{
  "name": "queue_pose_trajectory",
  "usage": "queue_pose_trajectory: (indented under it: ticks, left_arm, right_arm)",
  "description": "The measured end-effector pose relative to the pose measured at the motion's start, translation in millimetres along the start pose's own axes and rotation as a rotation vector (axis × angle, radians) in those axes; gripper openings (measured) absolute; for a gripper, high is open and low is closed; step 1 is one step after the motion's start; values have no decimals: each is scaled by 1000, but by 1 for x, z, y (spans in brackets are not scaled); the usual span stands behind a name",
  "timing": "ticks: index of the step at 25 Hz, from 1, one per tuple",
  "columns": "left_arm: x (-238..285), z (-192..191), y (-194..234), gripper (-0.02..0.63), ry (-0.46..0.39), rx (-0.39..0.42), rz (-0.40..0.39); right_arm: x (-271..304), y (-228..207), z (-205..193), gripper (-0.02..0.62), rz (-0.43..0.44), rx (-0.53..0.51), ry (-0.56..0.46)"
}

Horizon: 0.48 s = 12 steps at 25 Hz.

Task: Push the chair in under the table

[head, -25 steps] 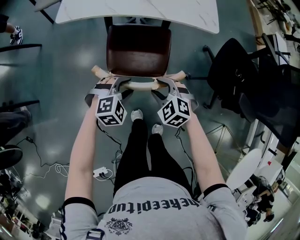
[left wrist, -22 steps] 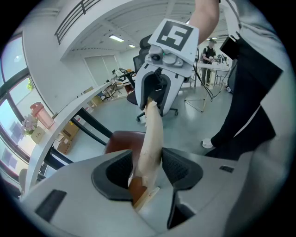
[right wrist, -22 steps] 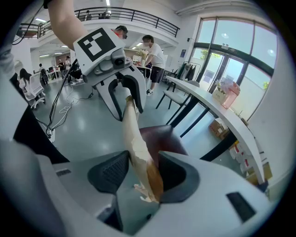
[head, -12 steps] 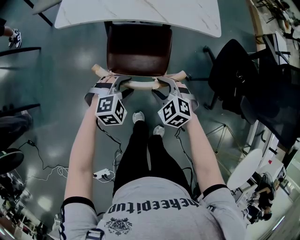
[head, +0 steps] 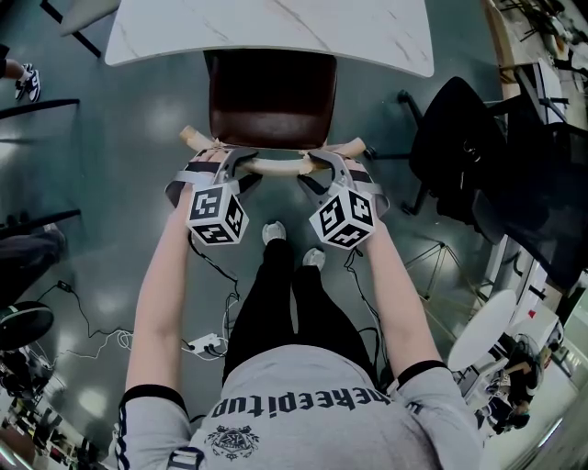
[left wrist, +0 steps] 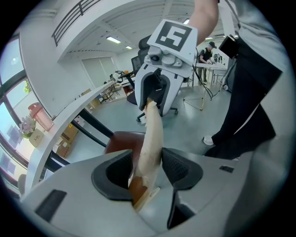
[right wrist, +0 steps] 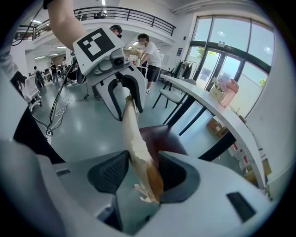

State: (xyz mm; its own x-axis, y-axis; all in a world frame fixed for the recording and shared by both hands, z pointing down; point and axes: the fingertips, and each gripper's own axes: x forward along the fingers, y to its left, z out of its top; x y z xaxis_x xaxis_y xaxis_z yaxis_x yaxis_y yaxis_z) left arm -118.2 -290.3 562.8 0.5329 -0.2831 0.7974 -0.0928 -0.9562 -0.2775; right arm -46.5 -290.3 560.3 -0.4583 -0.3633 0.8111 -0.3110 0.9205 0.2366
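The chair (head: 269, 96) is held by its pale top rail (head: 274, 167), which is clamped in both tongs. The left tongs (head: 227, 163) are closed on the rail near its left end, and the right tongs (head: 319, 165) are closed on it near its right end. In each gripper view the rail is seen pinched between the dark pads (left wrist: 180, 169), and nothing else is gripped.

The two holds are set well apart along the rail. This is judged to be so that the push can be kept even and the chair is not swung to one side.

The brown seat lies just ahead of the tongs. Its far edge is tucked under the near edge of the white bench (head: 276, 27), while most of it is left in the open. The task is therefore judged to be only partly done, with a straight push forward called for.

A black office chair (head: 459, 138) stands to the right of the right tongs, apart from the seat and out of its path.
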Motion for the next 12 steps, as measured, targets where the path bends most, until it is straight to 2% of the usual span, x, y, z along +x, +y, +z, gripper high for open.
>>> queue_pose_trajectory:
  ticks: [12]
  left_arm:
    - [1,0,-1,213,8,-18,8]
  right_arm:
    - [0,0,0,209,-8,-5,19]
